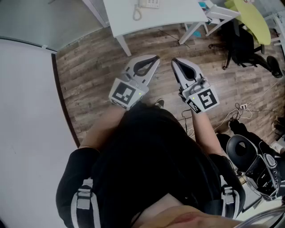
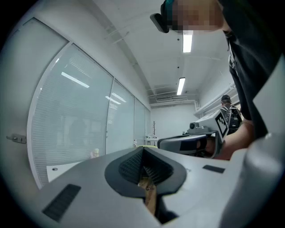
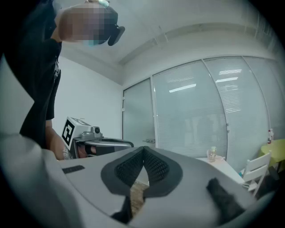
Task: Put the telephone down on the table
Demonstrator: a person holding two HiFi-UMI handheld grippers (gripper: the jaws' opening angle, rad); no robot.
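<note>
1. Telephone (image 1: pixel 148 3): white, keypad showing, coiled cord (image 1: pixel 136 13) looped beside it. It sits on the white table (image 1: pixel 156 20) at the far edge of the head view, partly cut off.
2. Left gripper (image 1: pixel 152 58) and right gripper (image 1: pixel 175 61): jaws pressed together on both, nothing between them. They are held level, side by side over the floor, well apart from the telephone.
3. Containers: a small bottle (image 3: pixel 213 154) on a white tabletop; contents unreadable.
4. Room: bare wood floor (image 1: pixel 98 62) lies between grippers and table. White wall (image 1: pixel 26 133) at left; cables (image 1: pixel 236 113) and a black chair (image 1: pixel 245 44) at right.
</note>
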